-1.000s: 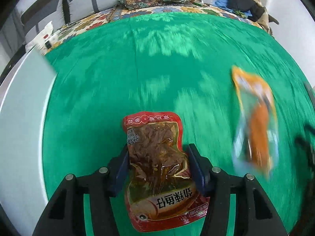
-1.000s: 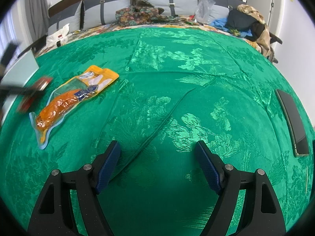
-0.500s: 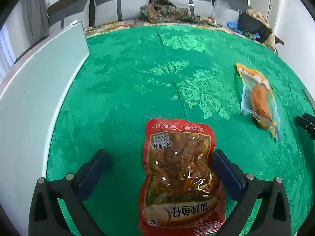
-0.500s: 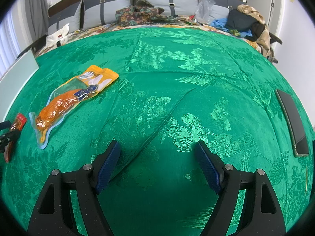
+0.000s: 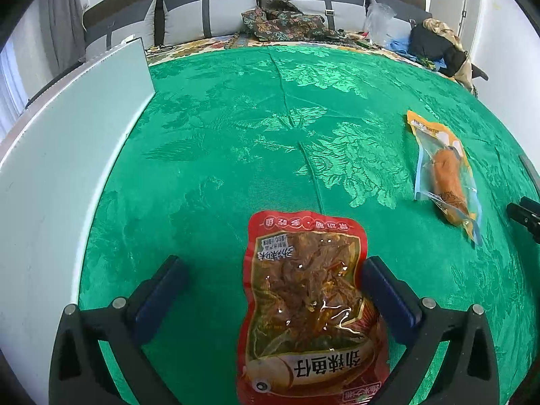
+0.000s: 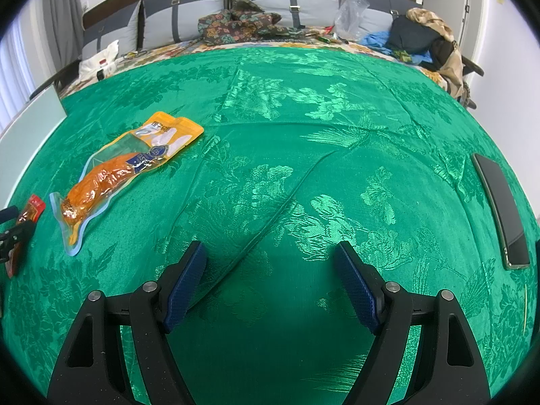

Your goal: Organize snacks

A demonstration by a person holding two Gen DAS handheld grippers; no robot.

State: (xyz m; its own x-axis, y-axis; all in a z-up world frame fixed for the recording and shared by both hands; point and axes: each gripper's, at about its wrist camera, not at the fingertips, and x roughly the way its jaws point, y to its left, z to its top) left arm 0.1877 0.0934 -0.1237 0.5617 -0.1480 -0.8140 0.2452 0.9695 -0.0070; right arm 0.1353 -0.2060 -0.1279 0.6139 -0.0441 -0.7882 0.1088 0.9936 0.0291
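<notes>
Red pouch down flat on the green cloth, left fingers spread wide around it!

The left gripper point(image 5: 270, 290) straddles the red snack pouch point(image 5: 307, 307), its right pad alongside the edge, not pinching. It looks light, floppy and glossy, so probably slick; its sealed edges seem safest. The orange snack pouch point(image 6: 125, 172) lies well apart. The right gripper point(image 6: 270, 283) hovers spread and empty. No container visible.

A green damask cloth point(image 6: 303, 108) with a woven leaf pattern covers the surface. A red snack pouch point(image 5: 303, 303) lies flat on it. To the pouch's right, well apart, lies an orange snack packet point(image 5: 445, 175). A dark phone point(image 6: 503, 209) lies far beyond that packet, near the cloth's right edge.
</notes>
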